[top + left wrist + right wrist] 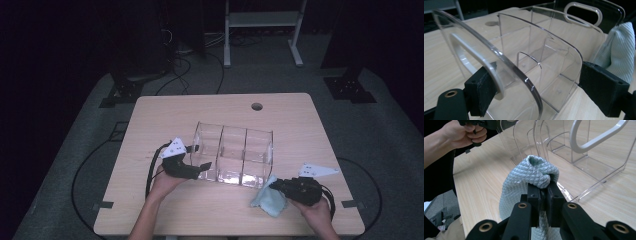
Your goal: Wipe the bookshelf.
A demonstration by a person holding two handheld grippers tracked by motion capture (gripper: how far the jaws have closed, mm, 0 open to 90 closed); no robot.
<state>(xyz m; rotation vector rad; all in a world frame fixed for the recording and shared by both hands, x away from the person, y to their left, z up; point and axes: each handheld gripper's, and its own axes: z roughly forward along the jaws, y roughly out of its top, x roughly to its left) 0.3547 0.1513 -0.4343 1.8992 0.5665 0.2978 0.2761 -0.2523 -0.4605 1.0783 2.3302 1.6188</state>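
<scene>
Organizer: clear plastic organizer (233, 156) with 3 compartments, upright near the middle of the counter (165, 112), a white-rimmed handle slot in each end wall.
Left gripper: left gripper (196, 159) at the organizer's left end; jaws spread, straddling the end wall, 1 pad just beside the handle rim (499, 86), the other clear of the plastic.
Right gripper: right gripper (544, 185) pressed together, pinching a fold of the cloth.
Cloth: pale blue cloth (268, 198), at the organizer's right front corner, its lower part lying on the counter.
</scene>
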